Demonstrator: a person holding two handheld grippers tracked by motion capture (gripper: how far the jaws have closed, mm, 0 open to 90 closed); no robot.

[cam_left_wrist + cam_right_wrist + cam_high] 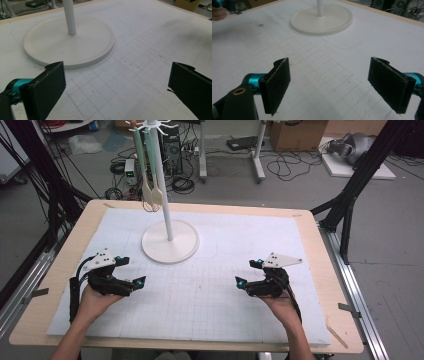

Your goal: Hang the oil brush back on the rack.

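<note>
A white stand with a round base (170,243) and a thin pole (163,185) rises at the back middle of the mat. Two pale green utensils (145,167) hang from the hooks at its top. My left gripper (132,270) rests low at the mat's front left, pointing toward the base (67,46). It is open with nothing between its jaws (117,82). My right gripper (247,272) sits at the front right, also open and empty (329,85), with the base (322,18) farther off ahead.
A white gridded mat (210,290) covers the wooden table (325,270). Black frame posts (350,195) stand at both sides. Cables, a cardboard box (295,135) and equipment lie on the floor behind. The other hand (218,12) shows at the right gripper view's top left.
</note>
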